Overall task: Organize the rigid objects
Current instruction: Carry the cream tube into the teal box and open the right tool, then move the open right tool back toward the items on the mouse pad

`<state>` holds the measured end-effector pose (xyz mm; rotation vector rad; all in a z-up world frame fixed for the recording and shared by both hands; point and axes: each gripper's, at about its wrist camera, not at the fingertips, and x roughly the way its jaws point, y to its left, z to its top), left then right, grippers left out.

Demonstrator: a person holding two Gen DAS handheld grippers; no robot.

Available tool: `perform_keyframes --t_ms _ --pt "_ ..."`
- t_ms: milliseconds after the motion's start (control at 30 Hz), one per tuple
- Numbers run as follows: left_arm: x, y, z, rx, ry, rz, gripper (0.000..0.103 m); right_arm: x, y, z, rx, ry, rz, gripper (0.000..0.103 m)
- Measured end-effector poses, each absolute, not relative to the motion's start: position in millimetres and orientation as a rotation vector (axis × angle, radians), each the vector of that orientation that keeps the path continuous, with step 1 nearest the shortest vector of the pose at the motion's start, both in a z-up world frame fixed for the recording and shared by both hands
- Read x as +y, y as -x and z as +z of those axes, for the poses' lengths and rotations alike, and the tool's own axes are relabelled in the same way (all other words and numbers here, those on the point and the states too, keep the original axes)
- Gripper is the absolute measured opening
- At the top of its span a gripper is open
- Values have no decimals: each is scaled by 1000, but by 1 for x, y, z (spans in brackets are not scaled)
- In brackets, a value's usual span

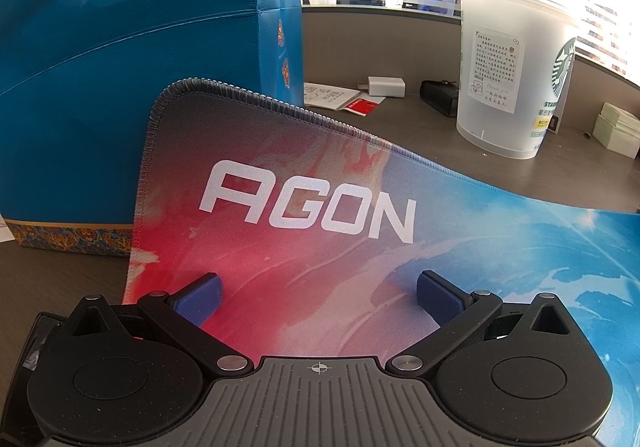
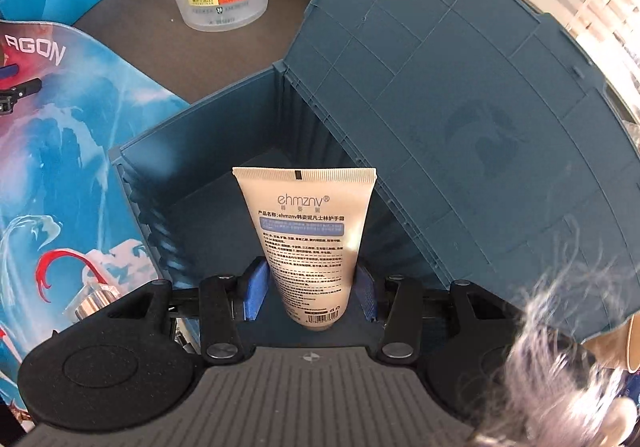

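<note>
Right gripper (image 2: 310,291) clamps a cream hand-cream tube (image 2: 306,235) over the open teal storage box (image 2: 208,151), while the left gripper (image 1: 318,297) hovers open-jawed and empty above the AGON mouse pad (image 1: 320,247).

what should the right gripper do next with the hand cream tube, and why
Probably lower it a little further, then open. The right gripper is shut on the hand cream tube, which points into the open blue storage box; the box's lid stands open, and the compartment below looks bare.
</note>
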<state>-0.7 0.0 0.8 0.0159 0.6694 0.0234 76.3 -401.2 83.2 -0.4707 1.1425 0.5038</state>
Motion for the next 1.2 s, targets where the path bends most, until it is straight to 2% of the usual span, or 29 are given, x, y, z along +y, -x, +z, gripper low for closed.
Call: perform_keyframes --t_ms 300,467,533,600,667,800,933,1067,1200 --pt "0 1 1 670 -15 24 103 -373 -76 96 1136 521 543 46" --pt "0 1 1 669 -15 25 103 -370 -55 122 1031 512 553 47" --pt "0 1 1 669 -15 26 103 -369 -42 140 960 491 566 54" --pt "0 1 1 670 -15 26 103 -373 -21 163 849 463 598 86" --pt "0 1 1 669 -15 26 103 -379 0 176 764 421 629 98" --pt "0 1 1 670 -14 27 103 -401 49 182 663 350 708 103" --pt "0 1 1 670 -14 27 103 -413 104 149 600 414 808 103" --pt "0 1 1 670 -14 27 103 -420 138 102 658 517 856 103" --pt "0 1 1 670 -14 28 103 -437 148 67 738 460 828 102"
